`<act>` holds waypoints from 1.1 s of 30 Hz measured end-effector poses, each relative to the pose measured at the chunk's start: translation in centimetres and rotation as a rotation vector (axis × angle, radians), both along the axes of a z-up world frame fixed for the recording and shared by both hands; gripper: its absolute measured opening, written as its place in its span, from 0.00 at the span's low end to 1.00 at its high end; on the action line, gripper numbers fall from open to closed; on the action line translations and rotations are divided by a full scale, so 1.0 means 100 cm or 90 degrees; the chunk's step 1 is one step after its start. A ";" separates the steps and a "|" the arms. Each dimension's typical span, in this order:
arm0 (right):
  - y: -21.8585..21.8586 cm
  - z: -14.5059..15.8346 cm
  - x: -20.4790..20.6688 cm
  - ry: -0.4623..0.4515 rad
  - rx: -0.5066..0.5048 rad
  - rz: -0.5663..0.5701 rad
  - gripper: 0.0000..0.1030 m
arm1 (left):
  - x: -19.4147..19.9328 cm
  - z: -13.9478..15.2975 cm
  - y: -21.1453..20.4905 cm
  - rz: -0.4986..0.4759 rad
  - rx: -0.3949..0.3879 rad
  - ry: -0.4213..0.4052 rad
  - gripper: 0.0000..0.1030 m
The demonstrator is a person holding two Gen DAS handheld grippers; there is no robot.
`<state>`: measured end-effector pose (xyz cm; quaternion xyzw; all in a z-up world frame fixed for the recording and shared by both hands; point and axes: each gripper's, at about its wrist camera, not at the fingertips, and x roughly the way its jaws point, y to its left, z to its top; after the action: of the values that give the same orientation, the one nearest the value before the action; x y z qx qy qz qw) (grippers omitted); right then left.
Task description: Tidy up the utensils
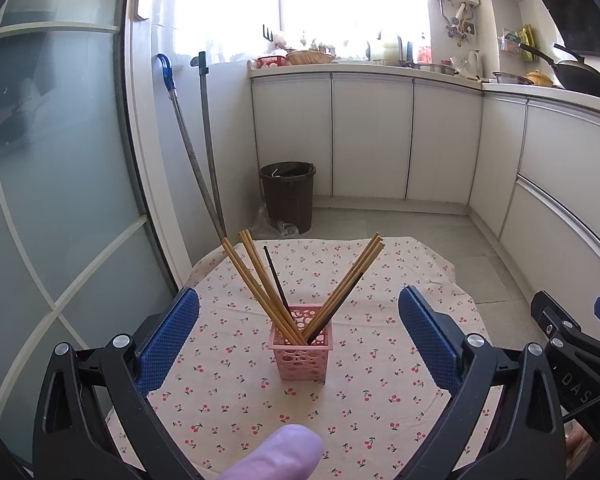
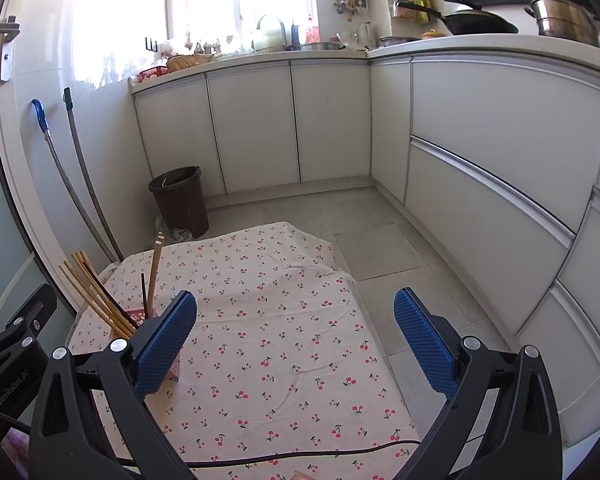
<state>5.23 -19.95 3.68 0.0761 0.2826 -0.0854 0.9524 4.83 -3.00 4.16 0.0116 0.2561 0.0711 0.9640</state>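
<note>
A pink holder [image 1: 302,344] with round cut-outs is seen standing upright on a cherry-print cloth [image 1: 236,392], roughly in the middle of it, in the left wrist view. Several wooden chopsticks [image 1: 260,284] are stood in it, leaning toward the left, while another group [image 1: 354,276] is leaned toward the right; one dark chopstick [image 1: 276,276] is set between them. The left gripper [image 1: 299,338] is held with its blue-padded jaws spread wide apart, nothing gripped, and the holder is framed between them without being touched. The right gripper [image 2: 295,338] is likewise held wide open and empty above the cloth [image 2: 284,320], to the right of the holder [image 2: 138,316], which is partly hidden behind its left pad. A fingertip [image 1: 276,454] is seen at the bottom edge of the left view. A black cable [image 2: 284,456] is laid across the near edge of the cloth. Beyond the cloth, a dark bin [image 1: 288,196] is placed on the tiled floor beside two mop handles [image 1: 198,152], and white cabinets [image 1: 372,136] are lined along the wall.
</note>
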 end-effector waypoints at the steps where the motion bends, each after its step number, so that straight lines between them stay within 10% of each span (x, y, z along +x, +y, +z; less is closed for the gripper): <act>1: 0.000 0.000 0.000 0.000 0.001 0.000 0.93 | 0.000 0.000 -0.001 -0.001 0.001 0.002 0.93; 33: -0.001 -0.003 0.002 0.008 0.000 0.000 0.93 | 0.002 -0.003 -0.003 0.007 0.004 0.017 0.93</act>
<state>5.39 -20.01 3.35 0.0756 0.2885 -0.0858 0.9506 5.06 -3.29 3.82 0.0141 0.2691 0.0772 0.9599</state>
